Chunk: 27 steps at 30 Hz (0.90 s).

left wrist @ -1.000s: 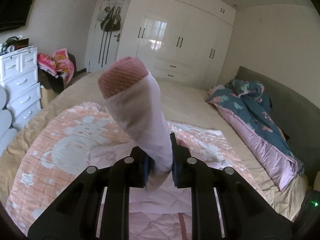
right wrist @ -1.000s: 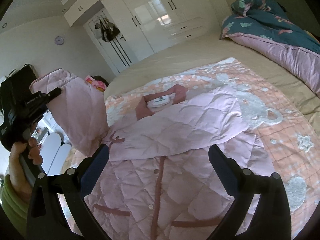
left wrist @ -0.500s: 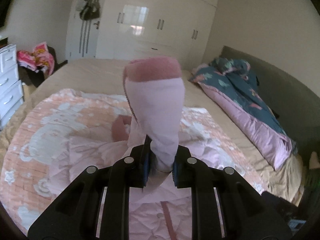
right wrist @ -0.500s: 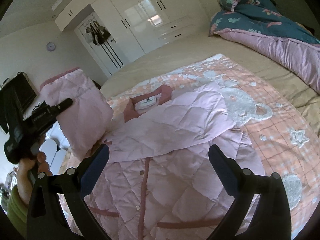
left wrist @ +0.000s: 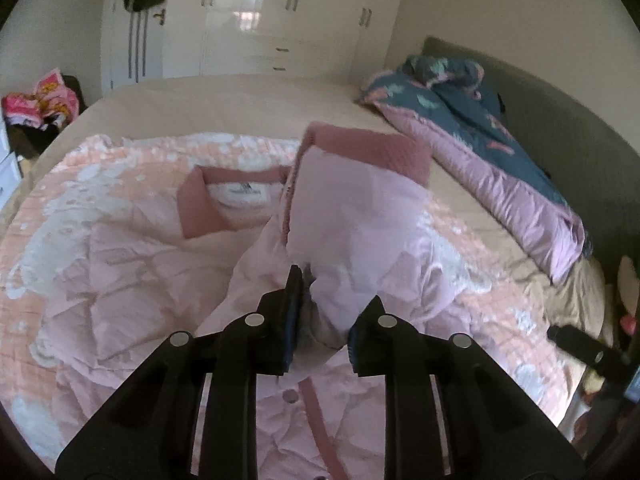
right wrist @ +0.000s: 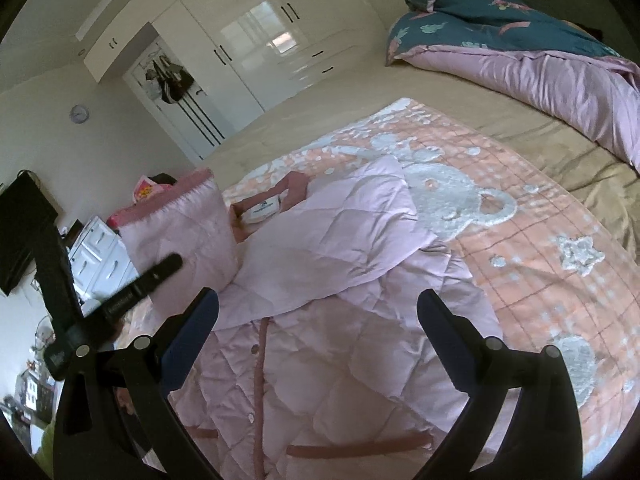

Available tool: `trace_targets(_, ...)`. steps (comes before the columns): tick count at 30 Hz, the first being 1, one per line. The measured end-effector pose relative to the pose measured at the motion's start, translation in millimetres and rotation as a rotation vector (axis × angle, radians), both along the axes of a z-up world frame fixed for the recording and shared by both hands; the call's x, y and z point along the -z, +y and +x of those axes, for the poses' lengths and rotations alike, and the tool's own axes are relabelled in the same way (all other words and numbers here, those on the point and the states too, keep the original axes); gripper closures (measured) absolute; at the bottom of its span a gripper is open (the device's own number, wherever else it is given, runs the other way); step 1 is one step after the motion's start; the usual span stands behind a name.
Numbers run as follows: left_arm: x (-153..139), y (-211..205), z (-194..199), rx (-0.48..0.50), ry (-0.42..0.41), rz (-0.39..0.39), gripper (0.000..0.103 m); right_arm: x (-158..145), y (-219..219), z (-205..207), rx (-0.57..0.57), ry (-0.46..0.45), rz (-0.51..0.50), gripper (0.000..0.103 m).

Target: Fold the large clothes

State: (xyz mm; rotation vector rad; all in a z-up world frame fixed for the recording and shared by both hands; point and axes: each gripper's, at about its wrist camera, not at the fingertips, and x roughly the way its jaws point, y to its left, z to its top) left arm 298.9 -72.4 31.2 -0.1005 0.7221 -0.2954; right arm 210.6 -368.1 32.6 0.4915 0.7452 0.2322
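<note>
Jacket (right wrist: 320, 340), pink and quilted, lies flat on the patterned blanket (right wrist: 560, 280), collar far. Left gripper (left wrist: 320, 334), nearer, has its sleeve (left wrist: 352, 216) between opening jaws, cuff pointing far over the chest; right gripper (right wrist: 320, 320) hovers wide open, empty

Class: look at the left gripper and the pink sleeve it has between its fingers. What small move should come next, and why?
Probably let the sleeve drop across the jacket chest. The left gripper is opening with the sleeve between its fingers, over the other sleeve already folded across; the right gripper is open and empty.
</note>
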Motion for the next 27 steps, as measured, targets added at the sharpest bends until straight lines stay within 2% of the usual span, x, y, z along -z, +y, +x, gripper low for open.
trace_targets(2, 9.1, -5.8, 1.1, 0.023, 0.022, 0.012, 0.087, 1.8, -2.8, 0.4, 0.006, 0.007, 0.004, 0.004)
trace_targets(5, 22.0, -15.4, 2.7, 0.056, 0.063, 0.023, 0.074, 5.1, -5.4, 0.8, 0.014, 0.014, 0.009, 0.004)
trace_targets(7, 31.8, -21.5, 3.0, 0.072, 0.096, 0.038, 0.051, 6.5, -6.8, 1.5, 0.015, 0.017, 0.009, 0.004)
trace_targets(11, 53.2, -29.5, -0.2, 0.097, 0.167, 0.056, 0.045, 8.9, -9.3, 1.0, 0.022, 0.024, 0.01, 0.004)
trace_targets(13, 60.3, -30.7, -3.7, 0.101, 0.19, 0.066, 0.037, 9.9, -11.0, 1.0, 0.026, 0.027, 0.009, 0.004)
trace_targets(14, 63.5, -29.5, -5.7, 0.104, 0.206, 0.067, 0.036, 10.8, -11.4, 1.2, 0.027, 0.028, 0.01, 0.004)
trace_targets(17, 67.7, -27.7, -11.5, 0.108, 0.224, 0.081, 0.025, 11.8, -11.4, 1.7, 0.029, 0.031, 0.01, 0.004)
trace_targets(20, 67.7, -26.0, -17.0, 0.124, 0.237, 0.102, 0.021, 11.9, -11.5, 2.0, 0.028, 0.029, 0.011, 0.004)
trace_targets(22, 65.8, -23.1, -20.1, 0.122, 0.246, 0.108, 0.009, 12.1, -11.0, 1.9, 0.029, 0.03, 0.008, 0.004)
trace_targets(24, 61.7, -17.3, -24.5, 0.135, 0.255, 0.066, 0.009, 12.3, -10.5, 1.6, 0.027, 0.027, 0.008, 0.004)
trace_targets(27, 54.9, -8.9, -28.9, 0.119, 0.256, 0.057, 0.009, 13.2, -9.6, 1.3, 0.028, 0.023, 0.005, 0.004)
